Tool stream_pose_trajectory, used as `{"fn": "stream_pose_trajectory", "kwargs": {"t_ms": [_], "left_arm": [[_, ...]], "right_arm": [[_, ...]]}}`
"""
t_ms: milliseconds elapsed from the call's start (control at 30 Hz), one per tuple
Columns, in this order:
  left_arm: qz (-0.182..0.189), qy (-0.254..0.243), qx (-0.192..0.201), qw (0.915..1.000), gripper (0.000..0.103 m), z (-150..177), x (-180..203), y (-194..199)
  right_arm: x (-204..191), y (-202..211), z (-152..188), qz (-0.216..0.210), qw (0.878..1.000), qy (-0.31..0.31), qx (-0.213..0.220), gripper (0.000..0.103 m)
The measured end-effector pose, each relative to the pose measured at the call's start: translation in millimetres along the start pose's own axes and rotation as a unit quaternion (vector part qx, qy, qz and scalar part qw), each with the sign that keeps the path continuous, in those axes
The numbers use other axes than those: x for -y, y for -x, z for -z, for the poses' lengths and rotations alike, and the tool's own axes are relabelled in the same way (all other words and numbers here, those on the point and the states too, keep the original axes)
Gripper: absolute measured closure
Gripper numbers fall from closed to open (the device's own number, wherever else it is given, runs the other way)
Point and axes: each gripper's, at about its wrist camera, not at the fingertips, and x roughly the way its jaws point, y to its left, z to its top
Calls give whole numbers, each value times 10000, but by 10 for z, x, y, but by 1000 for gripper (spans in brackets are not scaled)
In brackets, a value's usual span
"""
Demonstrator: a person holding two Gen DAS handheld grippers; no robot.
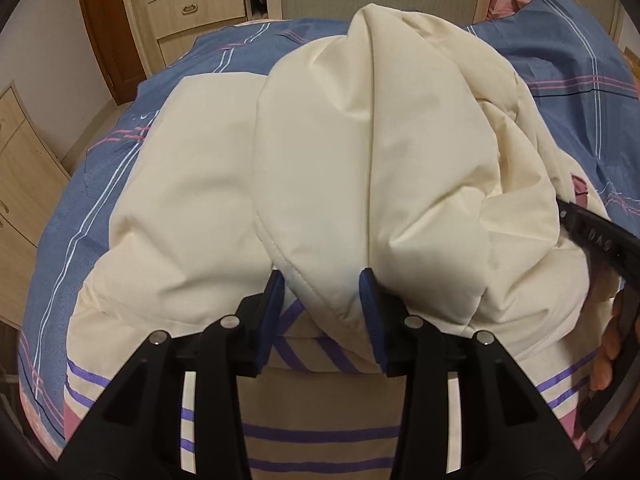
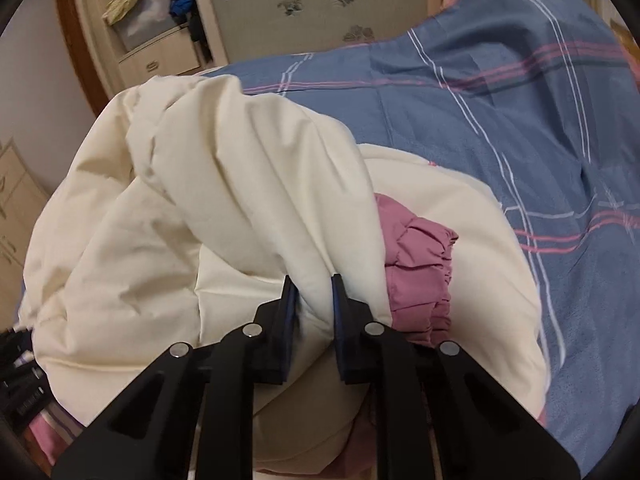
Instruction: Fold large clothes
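Covering the frame's background, a blue bedspread [image 1: 560,64] carries a cream jacket [image 1: 200,184] bunched across the centre. Its pink cuff [image 2: 416,276] shows right of centre in the right wrist view. Left gripper [image 1: 322,292] pinches a stitched jacket edge; right gripper [image 2: 314,300] clamps a jacket fold.

both views are lit by warm, even indoor light with a yellowish cast, moderately bright, no hard glare. the cream jacket [image 1: 360,160] shows soft shading in its folds, with the source apparently overhead. fisheye bending curves the wardrobe [image 1: 192,12] at 11 o'clock, and dark vignette fills the corners. the left view is mostly sharp. the right view is smeared, with motion blur on the bedspread [image 2: 500,100] toward 2 o'clock.
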Motion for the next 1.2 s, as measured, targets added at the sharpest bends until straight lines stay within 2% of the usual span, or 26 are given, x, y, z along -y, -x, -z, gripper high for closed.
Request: {"fn": "stream_pose_trajectory", "kwargs": {"t_ms": [67,100,133,167,200,233,300,367,433,500,533,600,700,733,800,867,900,1000,1033,1067,1100,1133,1200], "left_arm": [[-10,-20,44,10000,62,34,-3,7],[-1,-11,64,10000,62,19,-24,-12],[7,19,89,10000,62,35,-32,-10],[-13,27,78,10000,62,34,-27,-14],[-28,33,93,9999,61,40,-25,-5],[-42,34,110,9999,60,51,-16,6],[-32,54,135,9999,57,80,-18,24],[60,129,136,9998,55,106,-55,43],[175,223,113,9995,53,145,-92,63],[239,266,96,9993,51,166,-128,68],[236,254,103,9993,49,174,-135,67],[239,246,106,9994,47,187,-151,62],[212,314,127,9992,42,194,-163,55],[221,342,129,9991,41,182,-170,53],[328,388,126,9986,31,166,-189,57],[430,436,91,9981,28,175,-198,60],[404,429,52,9983,28,182,-196,49],[347,438,32,9984,28,208,-210,65],[349,474,36,9983,28,216,-227,101],[364,509,41,9980,28,225,-245,137],[393,546,70,9977,28,232,-273,175],[407,573,112,9975,28,238,-298,211],[351,622,203,9972,29,232,-340,272]], "right_arm": [[-23,208,10,-247,9995,-137,139,83],[-31,334,-1,-496,9982,-236,233,73],[-53,454,-24,-813,9956,-322,337,47],[-92,560,-53,-1125,9919,-384,443,28],[-158,643,-100,-1379,9884,-379,516,26],[-254,700,-146,-1580,9855,-287,542,26],[-493,716,-241,-1621,9855,5,506,26],[-772,567,-333,-1125,9925,388,272,26],[-916,276,-377,-688,9964,473,-122,29],[-941,55,-358,-542,9969,456,-350,57],[-940,12,-334,-509,9967,482,-399,98],[-909,107,-266,-702,9961,463,-265,98],[-783,523,-183,-1263,9910,289,330,99],[-708,707,-157,-1636,9844,206,607,99],[-591,1044,-63,-2186,9694,146,1107,99],[-474,1188,89,-2433,9605,213,1337,99],[-442,1153,159,-2365,9628,283,1272,99],[-287,872,275,-1510,9843,318,856,97],[-167,841,286,-1526,9849,139,801,93],[-78,849,277,-1563,9844,-41,806,72],[21,926,276,-1529,9835,-283,926,60],[91,1033,288,-1427,9819,-469,1157,44],[99,1235,286,-1328,9773,-517,1567,43]]}}
